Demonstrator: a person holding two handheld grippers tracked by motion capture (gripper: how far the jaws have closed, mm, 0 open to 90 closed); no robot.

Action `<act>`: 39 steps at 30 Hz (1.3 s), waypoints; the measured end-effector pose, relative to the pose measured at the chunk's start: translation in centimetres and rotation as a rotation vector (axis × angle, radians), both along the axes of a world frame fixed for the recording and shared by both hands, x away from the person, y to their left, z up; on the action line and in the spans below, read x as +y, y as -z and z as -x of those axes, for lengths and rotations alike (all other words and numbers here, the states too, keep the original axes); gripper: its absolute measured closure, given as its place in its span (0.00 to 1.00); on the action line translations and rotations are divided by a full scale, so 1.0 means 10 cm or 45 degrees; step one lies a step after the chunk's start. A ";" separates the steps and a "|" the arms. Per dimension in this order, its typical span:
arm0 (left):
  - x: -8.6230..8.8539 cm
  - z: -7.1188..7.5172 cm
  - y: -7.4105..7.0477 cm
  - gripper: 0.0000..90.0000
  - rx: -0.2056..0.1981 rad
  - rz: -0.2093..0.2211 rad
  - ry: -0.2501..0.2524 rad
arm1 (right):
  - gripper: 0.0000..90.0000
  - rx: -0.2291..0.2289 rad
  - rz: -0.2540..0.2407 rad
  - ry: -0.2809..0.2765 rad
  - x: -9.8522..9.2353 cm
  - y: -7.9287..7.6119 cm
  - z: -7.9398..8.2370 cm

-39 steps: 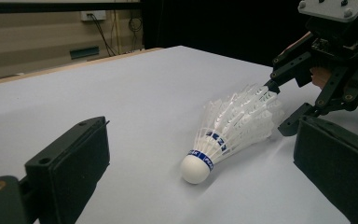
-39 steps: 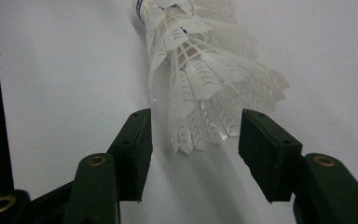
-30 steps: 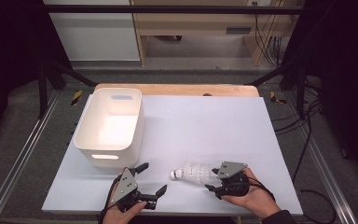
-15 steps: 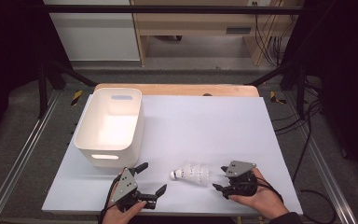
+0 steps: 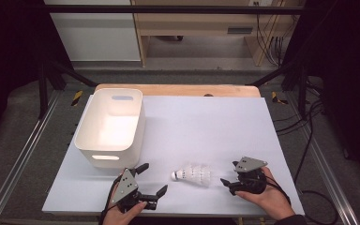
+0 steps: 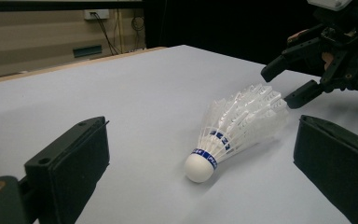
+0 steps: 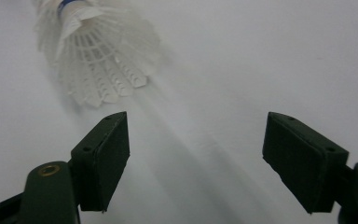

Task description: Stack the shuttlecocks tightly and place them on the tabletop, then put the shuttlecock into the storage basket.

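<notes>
Between my two grippers the shuttlecock (image 5: 193, 174) lay on its side, cork toward the left gripper (image 5: 151, 180), feathers toward the right gripper (image 5: 230, 174); both stood wide and empty, the right's jaws having just been opening.

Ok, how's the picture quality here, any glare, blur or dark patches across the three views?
High view: the white bin glows overexposed inside, and the room's edges fall into black. Left gripper view: the shuttlecock is sharp, with a soft shadow beneath it. Right gripper view: the shuttlecock looks soft and washed out against the bright table, while the jaws are crisp.
</notes>
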State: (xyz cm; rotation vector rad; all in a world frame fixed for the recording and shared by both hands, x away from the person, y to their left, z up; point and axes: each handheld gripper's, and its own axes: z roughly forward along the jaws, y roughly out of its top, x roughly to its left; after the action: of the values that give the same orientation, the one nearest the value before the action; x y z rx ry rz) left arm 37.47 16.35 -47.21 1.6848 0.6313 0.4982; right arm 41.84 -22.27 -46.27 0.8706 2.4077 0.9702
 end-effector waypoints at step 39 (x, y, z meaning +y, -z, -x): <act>-0.30 -0.30 -0.10 0.03 0.207 -0.371 0.290 | 0.07 -0.252 -0.408 0.527 -0.13 -0.02 -0.11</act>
State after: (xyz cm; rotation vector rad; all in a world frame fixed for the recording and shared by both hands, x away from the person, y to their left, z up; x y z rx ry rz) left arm 40.48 13.31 -46.26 2.0607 0.4909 0.3019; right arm 42.92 -23.54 -46.02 1.2570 1.8328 1.2209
